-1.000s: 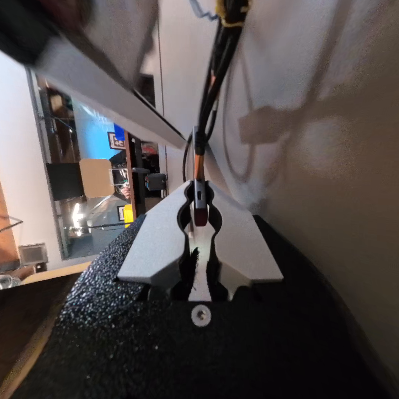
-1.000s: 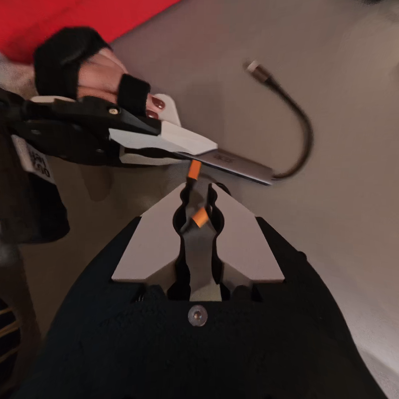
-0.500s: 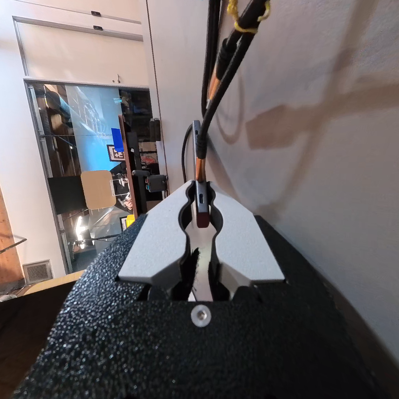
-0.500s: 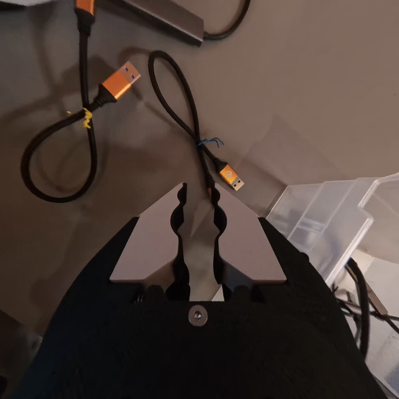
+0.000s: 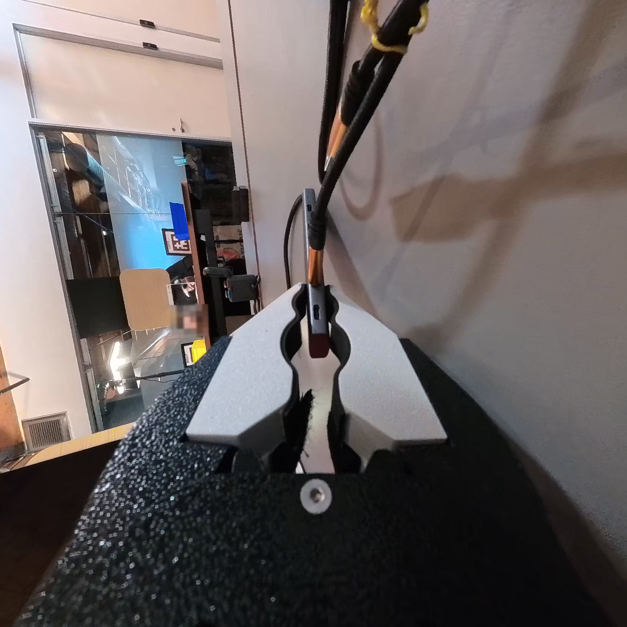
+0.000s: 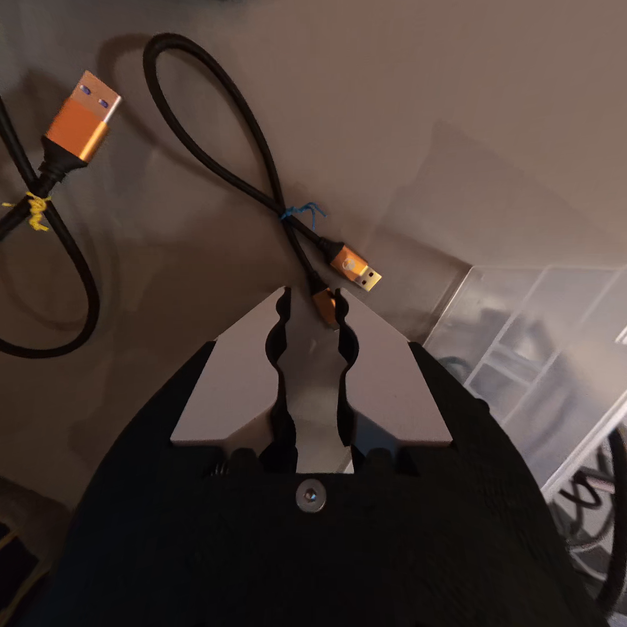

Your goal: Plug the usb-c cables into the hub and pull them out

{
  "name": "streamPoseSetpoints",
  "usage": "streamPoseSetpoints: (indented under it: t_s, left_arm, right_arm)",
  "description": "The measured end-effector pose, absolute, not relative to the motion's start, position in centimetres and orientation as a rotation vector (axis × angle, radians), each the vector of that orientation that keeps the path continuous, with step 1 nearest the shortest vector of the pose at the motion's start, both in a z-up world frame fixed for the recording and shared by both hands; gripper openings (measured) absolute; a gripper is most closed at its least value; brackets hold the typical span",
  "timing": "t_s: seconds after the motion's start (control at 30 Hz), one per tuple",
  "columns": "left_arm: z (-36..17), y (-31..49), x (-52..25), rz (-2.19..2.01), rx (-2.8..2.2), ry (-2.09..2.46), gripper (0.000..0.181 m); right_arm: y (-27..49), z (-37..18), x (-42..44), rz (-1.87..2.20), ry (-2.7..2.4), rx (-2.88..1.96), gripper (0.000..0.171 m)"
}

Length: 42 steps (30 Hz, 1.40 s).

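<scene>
My left gripper (image 5: 315, 288) is shut on the thin grey hub (image 5: 317, 315), which I see edge-on beside the table surface (image 5: 492, 237). An orange plug (image 5: 315, 268) of the black cable with the yellow tie (image 5: 383, 44) sits in the hub just past the fingertips. My right gripper (image 6: 312, 291) is open and empty, low over the table. The orange USB-C plug (image 6: 324, 307) of the black cable with the blue tie (image 6: 298, 212) lies between its fingertips, close to the right finger. That cable's USB-A plug (image 6: 356, 269) lies just beyond.
The yellow-tied cable's USB-A plug (image 6: 81, 118) and loop lie at the left of the right wrist view. A clear plastic box (image 6: 526, 356) stands at the right, with more cables behind it. The hub's own black lead (image 5: 288, 237) curves away. A glass door and room fill the left wrist view's left. About 15 cm separates my left fingertips from my right.
My right gripper has let go of the plug at the hub, moved away to the blue-tied cable and come down close to its USB-C plug. My left gripper keeps hold of the hub.
</scene>
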<state>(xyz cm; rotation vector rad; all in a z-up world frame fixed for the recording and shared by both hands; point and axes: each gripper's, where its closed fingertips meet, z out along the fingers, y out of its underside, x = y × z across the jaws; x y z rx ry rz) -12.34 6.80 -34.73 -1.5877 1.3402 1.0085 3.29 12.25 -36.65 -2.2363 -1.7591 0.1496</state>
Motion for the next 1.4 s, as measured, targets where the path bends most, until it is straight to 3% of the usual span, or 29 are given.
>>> streamPoseSetpoints:
  t_s: [0.13,0.23,0.6,0.8,0.97,1.23,1.3,1.4]
  left_arm:
    - [-34.7,6.8,-12.3,1.001,-1.590,1.340,0.007]
    - [-34.6,6.7,-12.3,0.998,-1.591,1.342,0.008]
    - [-34.5,6.6,-12.2,0.987,-1.592,1.344,0.007]
    - [-34.6,6.6,-12.2,0.976,-1.596,1.336,0.008]
    - [-34.6,6.7,-12.2,0.969,-1.598,1.332,0.007]
    - [-34.7,6.8,-12.2,0.958,-1.606,1.323,0.007]
    - [-34.7,6.9,-12.2,0.953,-1.620,1.307,0.007]
    - [-34.7,7.1,-11.7,0.944,-1.683,1.240,0.007]
  right_arm:
    - [11.3,-36.8,4.1,0.190,-1.751,-2.340,0.013]
    - [7.9,-35.9,3.3,0.423,-1.885,-2.304,0.015]
    - [9.3,-32.6,-1.4,-0.007,-2.452,-1.143,0.014]
    - [10.5,-33.4,-5.1,0.203,-2.346,-1.493,0.011]
    - [10.7,-34.9,-5.6,0.364,-2.209,-1.767,0.018]
    - [11.2,-36.7,-5.5,0.439,-2.152,-1.857,0.018]
    - [10.9,-36.7,-5.5,0.468,-2.155,-1.854,0.006]
    - [10.5,-36.5,-5.5,0.480,-2.129,-1.856,0.006]
